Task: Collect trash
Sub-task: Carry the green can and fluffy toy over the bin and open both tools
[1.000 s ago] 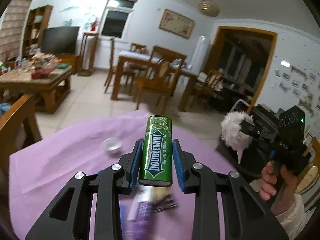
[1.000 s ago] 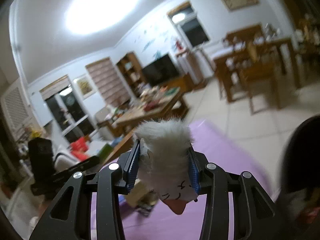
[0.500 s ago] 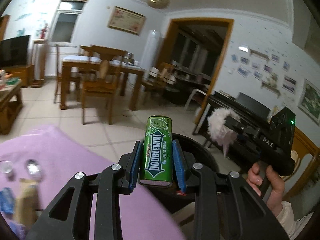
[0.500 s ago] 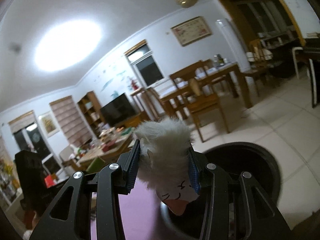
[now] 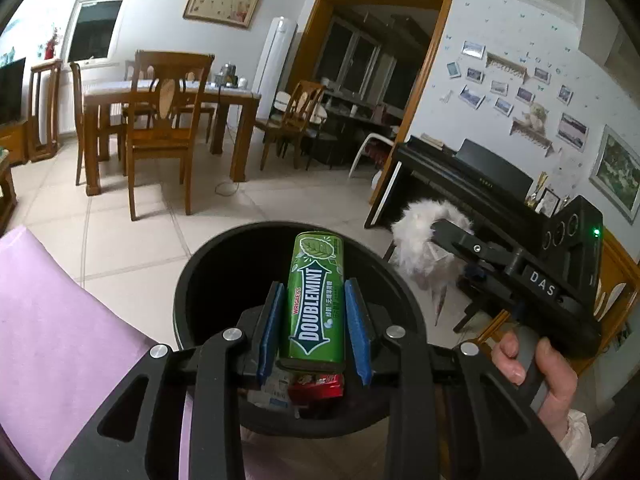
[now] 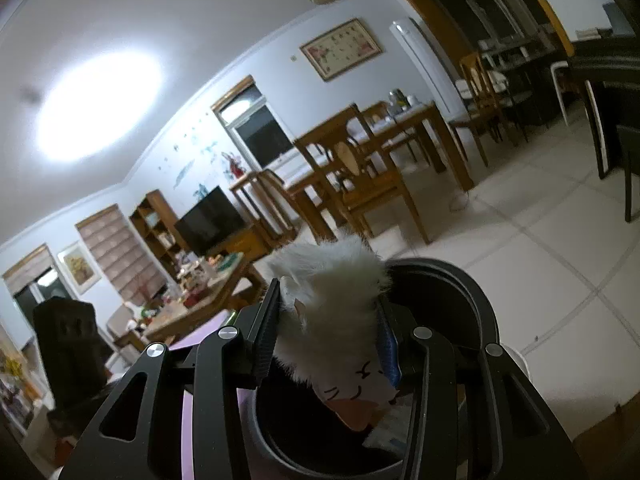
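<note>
Green Doublemint gum pack (image 5: 317, 300), tall and slim with rounded top, leaf print above a white-lettered arrow band, pinched upright between the blue pads (image 5: 271, 326) of the left gripper (image 5: 314, 326), jaws narrow against its sides. Held directly over the open mouth of the round black trash bin (image 5: 208, 280), which stands on the pale tiled floor (image 5: 132, 240) just right of the purple tablecloth (image 5: 52, 340). Inside the bin, below the pack, a red wrapper (image 5: 316, 386) and a white printed scrap. Right of the bin, the right gripper (image 5: 430, 240) seen from the side, gripped by a hand (image 5: 536, 368), clamping a white furry toy (image 5: 416, 236). Only in the right wrist view: the toy (image 6: 332, 308) from behind, shaggy white fur over a pale face with thin drawn lines and a pink tip at the bottom, squeezed between the closed-in fingers of that gripper (image 6: 328, 332) above the bin's rim (image 6: 480, 308); far left, a cluttered wooden coffee table (image 6: 200, 300) and a dark television (image 6: 210, 220). Only in the left wrist view: a black piano (image 5: 460, 180) on the far right.
</note>
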Action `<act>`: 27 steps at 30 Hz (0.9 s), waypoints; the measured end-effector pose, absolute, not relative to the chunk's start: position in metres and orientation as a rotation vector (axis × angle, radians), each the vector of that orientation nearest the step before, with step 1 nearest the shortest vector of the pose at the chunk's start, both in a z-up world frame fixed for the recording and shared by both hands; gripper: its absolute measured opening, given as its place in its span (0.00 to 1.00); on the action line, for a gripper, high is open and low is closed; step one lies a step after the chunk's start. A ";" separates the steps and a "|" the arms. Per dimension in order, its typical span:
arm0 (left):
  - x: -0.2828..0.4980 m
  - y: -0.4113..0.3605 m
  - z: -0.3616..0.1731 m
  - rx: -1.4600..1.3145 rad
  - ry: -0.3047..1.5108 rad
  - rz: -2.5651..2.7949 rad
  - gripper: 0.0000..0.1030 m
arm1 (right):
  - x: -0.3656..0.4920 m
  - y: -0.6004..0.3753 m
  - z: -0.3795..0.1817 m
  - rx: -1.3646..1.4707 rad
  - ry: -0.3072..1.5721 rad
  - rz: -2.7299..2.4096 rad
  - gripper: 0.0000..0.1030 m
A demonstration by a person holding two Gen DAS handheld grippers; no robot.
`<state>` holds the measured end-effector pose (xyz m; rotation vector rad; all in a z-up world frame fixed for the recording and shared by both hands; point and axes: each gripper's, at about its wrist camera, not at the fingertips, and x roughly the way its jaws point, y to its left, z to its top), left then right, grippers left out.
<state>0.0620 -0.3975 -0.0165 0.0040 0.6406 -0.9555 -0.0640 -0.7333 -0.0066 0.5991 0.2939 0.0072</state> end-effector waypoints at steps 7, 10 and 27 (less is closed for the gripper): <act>0.067 -0.404 -0.029 0.029 0.680 -0.935 0.29 | -0.026 -0.730 -0.031 0.630 0.343 0.009 0.41; 0.068 -0.407 -0.031 0.034 0.689 -0.933 0.29 | -0.019 -0.724 -0.036 0.636 0.350 0.006 0.41; 0.065 -0.426 -0.036 0.058 0.715 -0.935 0.29 | -0.010 -0.699 -0.041 0.638 0.324 -0.038 0.41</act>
